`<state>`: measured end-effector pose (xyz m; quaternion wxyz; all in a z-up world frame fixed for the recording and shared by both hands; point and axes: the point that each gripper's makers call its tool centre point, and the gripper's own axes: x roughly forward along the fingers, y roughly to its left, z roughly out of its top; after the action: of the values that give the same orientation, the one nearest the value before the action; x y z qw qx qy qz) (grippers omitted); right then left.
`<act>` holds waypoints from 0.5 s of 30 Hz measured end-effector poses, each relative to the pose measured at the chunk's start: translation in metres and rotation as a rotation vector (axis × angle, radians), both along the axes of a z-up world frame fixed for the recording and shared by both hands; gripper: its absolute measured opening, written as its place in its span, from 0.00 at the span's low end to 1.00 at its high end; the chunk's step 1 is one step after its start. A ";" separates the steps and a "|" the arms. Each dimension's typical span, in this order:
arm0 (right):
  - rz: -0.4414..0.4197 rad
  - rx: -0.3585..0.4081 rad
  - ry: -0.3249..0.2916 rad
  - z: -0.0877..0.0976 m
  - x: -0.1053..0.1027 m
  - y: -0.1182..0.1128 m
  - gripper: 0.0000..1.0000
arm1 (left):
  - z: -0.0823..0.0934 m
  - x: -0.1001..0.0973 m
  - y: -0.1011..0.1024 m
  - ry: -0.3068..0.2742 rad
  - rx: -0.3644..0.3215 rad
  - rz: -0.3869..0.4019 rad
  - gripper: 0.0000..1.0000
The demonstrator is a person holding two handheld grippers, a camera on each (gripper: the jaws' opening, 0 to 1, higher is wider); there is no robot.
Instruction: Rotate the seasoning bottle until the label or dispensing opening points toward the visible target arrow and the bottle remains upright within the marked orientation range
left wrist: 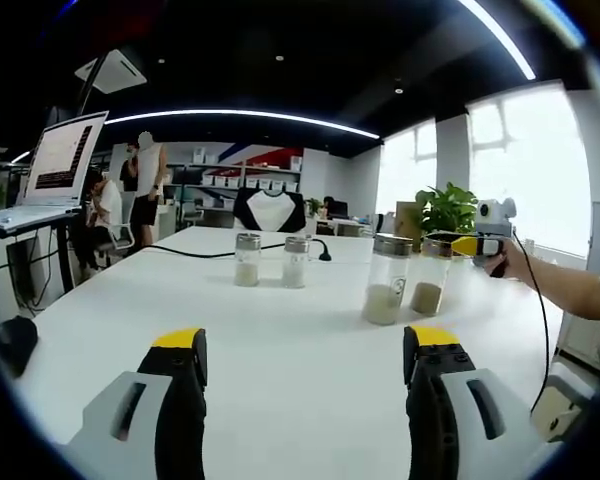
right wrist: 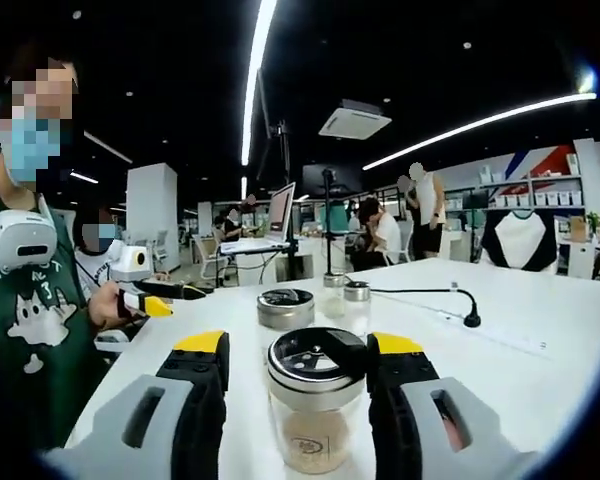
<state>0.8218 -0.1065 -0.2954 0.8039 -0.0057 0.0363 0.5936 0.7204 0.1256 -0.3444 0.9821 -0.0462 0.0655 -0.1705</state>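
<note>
In the left gripper view, my left gripper (left wrist: 305, 350) has its jaws wide apart, holding nothing; four jars stand upright on the white table (left wrist: 280, 340), well ahead. In the right gripper view, my right gripper (right wrist: 295, 360) brackets a clear, metal-lidded seasoning jar (right wrist: 315, 405) standing upright between the jaws; I cannot tell whether they grip it.

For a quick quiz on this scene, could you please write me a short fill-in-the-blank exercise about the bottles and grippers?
1. On the table stand ____ bottles.
2. The right gripper has a bottle ____ its jaws.
3. The left gripper is ____, with nothing between its jaws.
4. The near bottle's lid is dark and silver, and the bottle stands ____.

Missing words: four; between; open; upright
</note>
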 end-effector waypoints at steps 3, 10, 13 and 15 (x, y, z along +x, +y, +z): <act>0.034 0.014 0.006 0.001 0.002 0.000 0.54 | 0.000 0.000 0.000 0.000 0.001 0.001 0.85; 0.096 0.037 -0.004 0.000 0.000 0.002 0.49 | 0.000 0.001 0.001 0.002 0.001 0.004 0.85; 0.114 0.046 -0.001 0.000 0.002 0.002 0.48 | -0.001 0.001 0.002 0.003 0.002 0.005 0.85; 0.127 0.041 0.004 -0.002 0.002 0.003 0.47 | 0.000 0.002 0.002 0.003 0.002 0.006 0.85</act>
<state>0.8236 -0.1037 -0.2974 0.7646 0.0099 0.0253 0.6440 0.7220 0.1276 -0.3449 0.9826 -0.0457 0.0670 -0.1674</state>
